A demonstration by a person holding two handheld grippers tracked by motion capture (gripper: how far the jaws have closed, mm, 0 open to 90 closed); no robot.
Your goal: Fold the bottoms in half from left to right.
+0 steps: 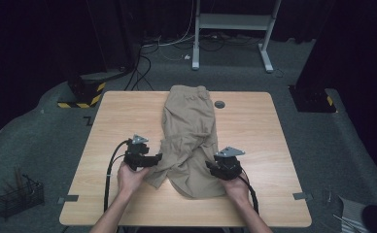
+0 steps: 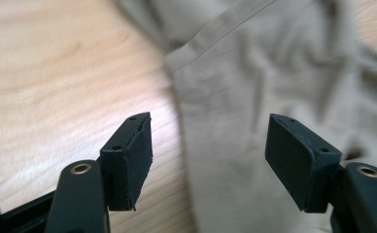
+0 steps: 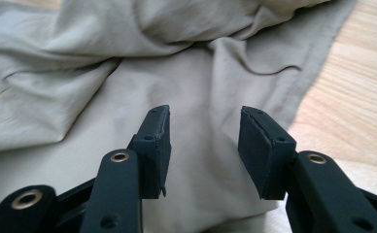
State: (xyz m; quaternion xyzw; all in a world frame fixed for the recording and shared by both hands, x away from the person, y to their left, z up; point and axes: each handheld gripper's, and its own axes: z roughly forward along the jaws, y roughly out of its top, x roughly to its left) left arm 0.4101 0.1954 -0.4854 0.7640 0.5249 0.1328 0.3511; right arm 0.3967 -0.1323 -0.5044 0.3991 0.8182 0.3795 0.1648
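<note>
A pair of crumpled khaki trousers (image 1: 189,131) lies lengthwise down the middle of the wooden table (image 1: 123,116). My left gripper (image 1: 158,158) is at the garment's near left edge, pointing right at it. Its jaws stand wide open in the left gripper view (image 2: 208,145), with a hemmed edge of the cloth (image 2: 254,73) lying beyond them and nothing pinched. My right gripper (image 1: 210,166) sits at the near right side of the trousers. In the right gripper view its jaws (image 3: 205,141) are open just above flat fabric (image 3: 128,63), with bare table (image 3: 351,97) to the right.
A round cable hole (image 1: 219,104) is in the tabletop just right of the trousers' far end. On the floor are a wire basket (image 1: 19,196) at the left, a yellow-and-black striped base (image 1: 82,92) with cables, and a white stand (image 1: 232,22) behind the table.
</note>
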